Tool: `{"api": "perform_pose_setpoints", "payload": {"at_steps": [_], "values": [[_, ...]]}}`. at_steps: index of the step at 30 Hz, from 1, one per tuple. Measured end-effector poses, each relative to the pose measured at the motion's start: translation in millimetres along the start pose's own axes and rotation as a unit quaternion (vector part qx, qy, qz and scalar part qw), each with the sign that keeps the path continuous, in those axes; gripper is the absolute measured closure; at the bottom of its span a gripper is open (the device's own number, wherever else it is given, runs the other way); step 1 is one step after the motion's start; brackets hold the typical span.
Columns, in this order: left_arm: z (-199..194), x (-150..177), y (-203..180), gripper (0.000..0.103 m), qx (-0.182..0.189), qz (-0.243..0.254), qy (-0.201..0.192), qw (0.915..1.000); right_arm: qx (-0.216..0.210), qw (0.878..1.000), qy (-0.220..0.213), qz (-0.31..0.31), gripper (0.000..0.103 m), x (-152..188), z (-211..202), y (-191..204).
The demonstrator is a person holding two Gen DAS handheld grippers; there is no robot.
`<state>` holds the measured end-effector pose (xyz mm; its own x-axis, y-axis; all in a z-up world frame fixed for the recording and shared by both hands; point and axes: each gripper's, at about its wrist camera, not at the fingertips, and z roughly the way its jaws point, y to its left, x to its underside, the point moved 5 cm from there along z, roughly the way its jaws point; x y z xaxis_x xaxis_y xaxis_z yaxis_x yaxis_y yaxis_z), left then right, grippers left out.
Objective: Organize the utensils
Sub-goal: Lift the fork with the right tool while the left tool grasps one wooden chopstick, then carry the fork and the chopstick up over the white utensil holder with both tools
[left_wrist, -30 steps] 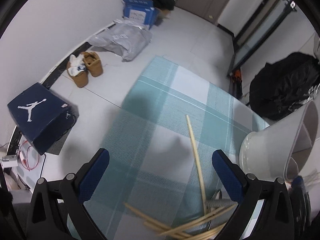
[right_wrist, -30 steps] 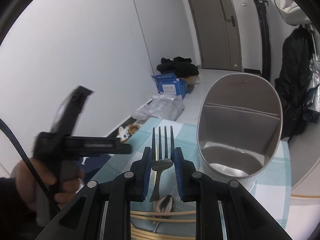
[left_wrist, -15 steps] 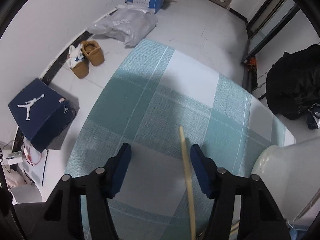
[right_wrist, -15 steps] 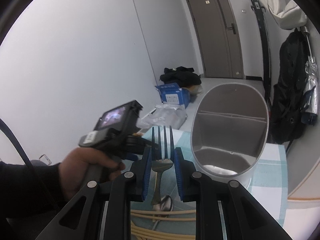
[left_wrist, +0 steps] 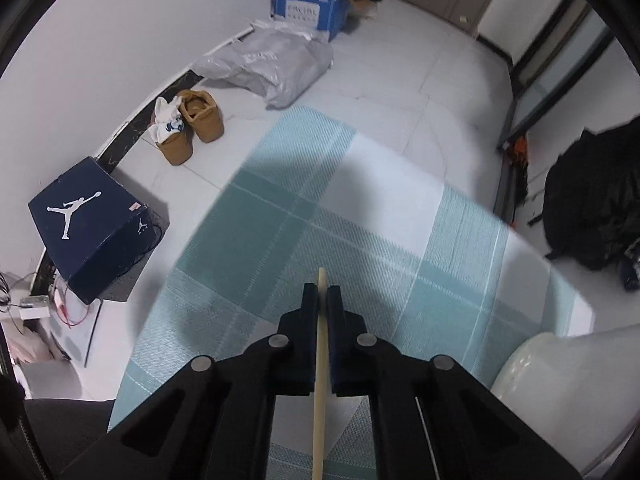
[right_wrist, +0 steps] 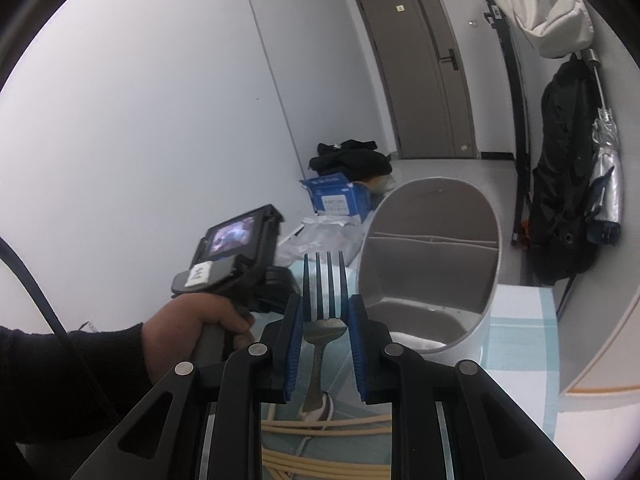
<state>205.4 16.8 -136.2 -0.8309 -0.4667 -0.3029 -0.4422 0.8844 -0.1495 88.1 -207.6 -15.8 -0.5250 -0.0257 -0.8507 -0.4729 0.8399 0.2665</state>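
My left gripper (left_wrist: pixel 322 294) is shut on a pale wooden chopstick (left_wrist: pixel 319 396), whose tip pokes out just past the pads, above the teal checked cloth (left_wrist: pixel 360 220). My right gripper (right_wrist: pixel 324 312) is shut on a metal fork (right_wrist: pixel 324 280), tines up, its handle hanging down between the fingers. A white oval utensil holder (right_wrist: pixel 432 272) with inner dividers stands right of the fork; its rounded wall (left_wrist: pixel 568 380) shows at lower right in the left wrist view. Several chopsticks (right_wrist: pixel 324 468) and a spoon (right_wrist: pixel 318 410) lie on the cloth below the right gripper.
A person's hand and dark sleeve (right_wrist: pixel 120 360) hold the left gripper's handle left of the fork. On the floor beyond the table edge sit a navy shoebox (left_wrist: pixel 88 228), brown boots (left_wrist: pixel 192 128), a grey plastic bag (left_wrist: pixel 272 64), a blue carton (left_wrist: pixel 308 4) and a black bag (left_wrist: pixel 596 204).
The left gripper has gone from wide open to shut around the chopstick. It also shifted over the cloth. The right gripper kept the fork and rose slightly.
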Motion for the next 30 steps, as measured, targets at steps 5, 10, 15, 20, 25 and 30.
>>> {"api": "perform_pose_setpoints", "payload": {"at_steps": [5,10,15,20,25,30], "values": [[-37,-7,4,0.102,0.042,-0.009,-0.061,0.9972,0.004,1.000,-0.005,0.001,0.082,0,-7,1],[-77,0,4,0.102,0.083,0.004,-0.115,0.9898,0.011,1.000,-0.009,-0.007,0.082,-1,-12,10],[-105,9,6,0.102,0.117,0.017,-0.153,0.9812,0.023,1.000,-0.012,-0.016,0.082,-4,-17,16],[-126,19,0,0.102,0.129,0.054,-0.182,0.9734,0.040,0.999,-0.015,-0.016,0.082,-4,-23,21],[-145,28,-5,0.103,0.135,0.100,-0.204,0.9645,0.055,0.998,-0.022,-0.012,0.082,-4,-32,26],[-165,39,-9,0.103,0.145,0.137,-0.219,0.9552,0.062,0.998,-0.033,-0.003,0.082,-8,-42,28]]}}
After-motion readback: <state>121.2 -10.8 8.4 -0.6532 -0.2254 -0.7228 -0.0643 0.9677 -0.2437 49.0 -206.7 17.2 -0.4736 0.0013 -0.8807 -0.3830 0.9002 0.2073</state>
